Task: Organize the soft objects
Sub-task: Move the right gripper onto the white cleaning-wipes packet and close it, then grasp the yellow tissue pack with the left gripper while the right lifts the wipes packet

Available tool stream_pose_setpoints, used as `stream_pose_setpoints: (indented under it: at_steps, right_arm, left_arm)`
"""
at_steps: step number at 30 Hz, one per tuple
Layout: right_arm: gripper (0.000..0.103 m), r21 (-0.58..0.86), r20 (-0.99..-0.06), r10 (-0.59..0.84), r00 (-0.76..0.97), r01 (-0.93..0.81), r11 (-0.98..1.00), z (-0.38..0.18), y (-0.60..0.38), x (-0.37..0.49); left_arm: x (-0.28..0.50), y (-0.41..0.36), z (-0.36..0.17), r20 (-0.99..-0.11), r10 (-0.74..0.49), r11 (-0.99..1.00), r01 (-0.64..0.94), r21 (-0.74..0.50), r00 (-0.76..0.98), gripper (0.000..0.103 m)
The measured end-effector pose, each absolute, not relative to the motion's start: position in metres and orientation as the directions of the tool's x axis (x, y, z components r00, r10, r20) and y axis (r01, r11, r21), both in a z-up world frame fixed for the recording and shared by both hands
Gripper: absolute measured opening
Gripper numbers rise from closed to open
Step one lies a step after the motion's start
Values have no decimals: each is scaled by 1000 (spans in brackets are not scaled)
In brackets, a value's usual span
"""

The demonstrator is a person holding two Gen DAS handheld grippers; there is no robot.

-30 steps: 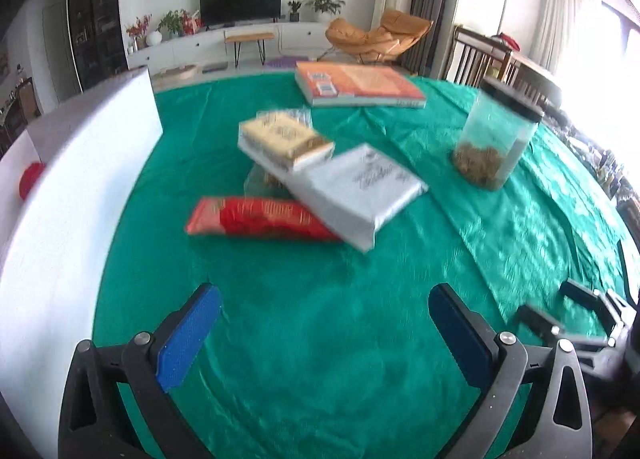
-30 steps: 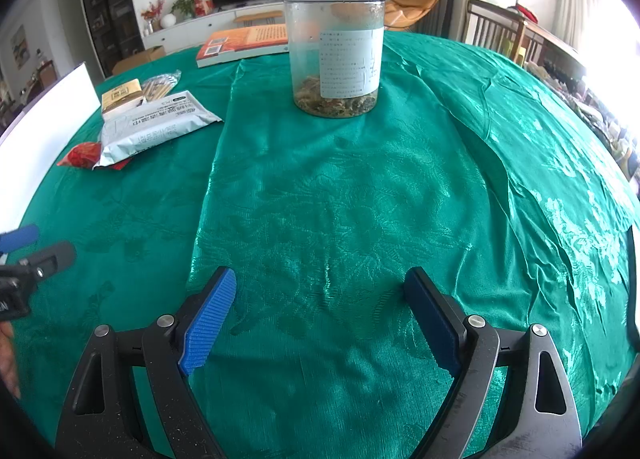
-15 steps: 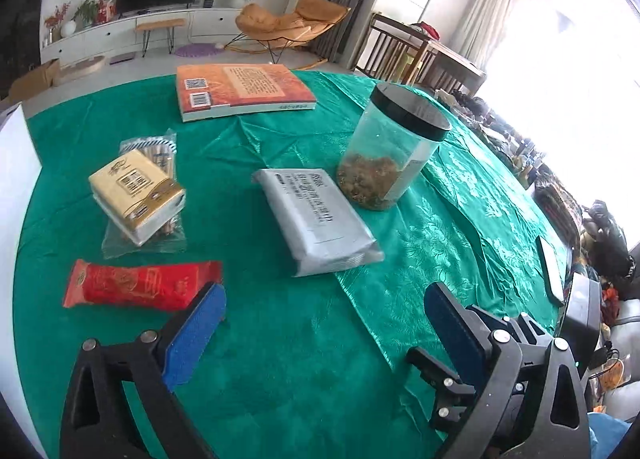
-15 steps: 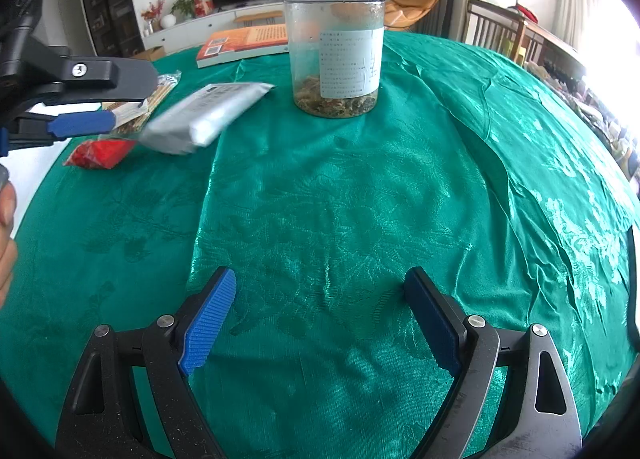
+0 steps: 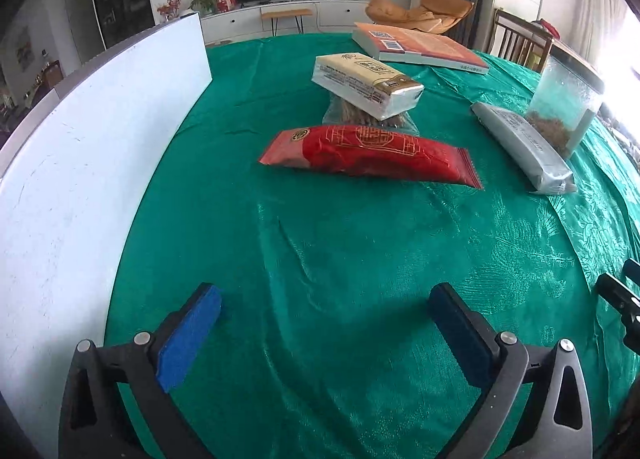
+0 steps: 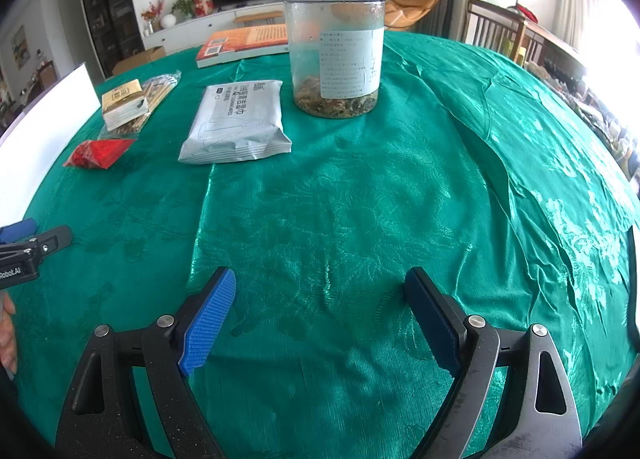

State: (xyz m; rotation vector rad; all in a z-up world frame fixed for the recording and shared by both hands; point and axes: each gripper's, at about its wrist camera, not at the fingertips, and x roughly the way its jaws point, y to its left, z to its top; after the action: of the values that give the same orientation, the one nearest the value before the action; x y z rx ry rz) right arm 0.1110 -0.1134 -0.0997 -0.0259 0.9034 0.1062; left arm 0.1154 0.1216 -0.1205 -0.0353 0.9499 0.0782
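A red snack packet [image 5: 372, 155] lies on the green tablecloth ahead of my left gripper [image 5: 324, 331], which is open and empty. Behind it a cream-and-gold pack [image 5: 368, 83] rests on a clear bag of sticks [image 5: 348, 115]. A silver-grey pouch [image 5: 520, 145] lies to the right, beside a clear jar [image 5: 568, 99]. In the right wrist view the pouch [image 6: 236, 119] lies left of the jar [image 6: 334, 47]; the red packet [image 6: 98, 153] and cream pack [image 6: 124, 103] are farther left. My right gripper [image 6: 324, 319] is open and empty.
A white box wall [image 5: 80, 163] runs along the table's left side. An orange book [image 5: 420, 47] lies at the far edge. The left gripper's tip [image 6: 36, 243] shows at the right wrist view's left edge. The cloth is wrinkled on the right.
The silver pouch was carried by the left gripper and now lies flat beside the jar. The left gripper has let go, drawn back left, and faces the red packet.
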Motion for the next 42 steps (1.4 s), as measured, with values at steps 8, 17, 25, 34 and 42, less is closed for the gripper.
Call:
stream_pose_setpoints:
  at_steps: [8, 17, 25, 34, 42]
  right_arm:
    - [89, 22, -785, 81, 614, -103, 994, -100, -113, 111]
    - [88, 177, -770, 218, 599, -127, 976, -84, -119, 127]
    - [87, 79, -819, 187, 542, -217, 973, -68, -48, 241]
    - [70, 96, -855, 216, 472, -265, 959, -85, -40, 226]
    - [71, 17, -841, 115, 529, -187, 982, -85, -147, 131]
  left_arm:
    - [116, 122, -120, -813, 55, 996, -88, 4, 580, 103]
    - [116, 122, -120, -813, 54, 996, -88, 3, 580, 103]
    - [116, 122, -120, -813, 53, 996, -88, 3, 580, 103]
    - [115, 122, -117, -813, 53, 996, -88, 3, 580, 103]
    - [115, 122, -117, -813, 55, 996, -89, 3, 580, 103]
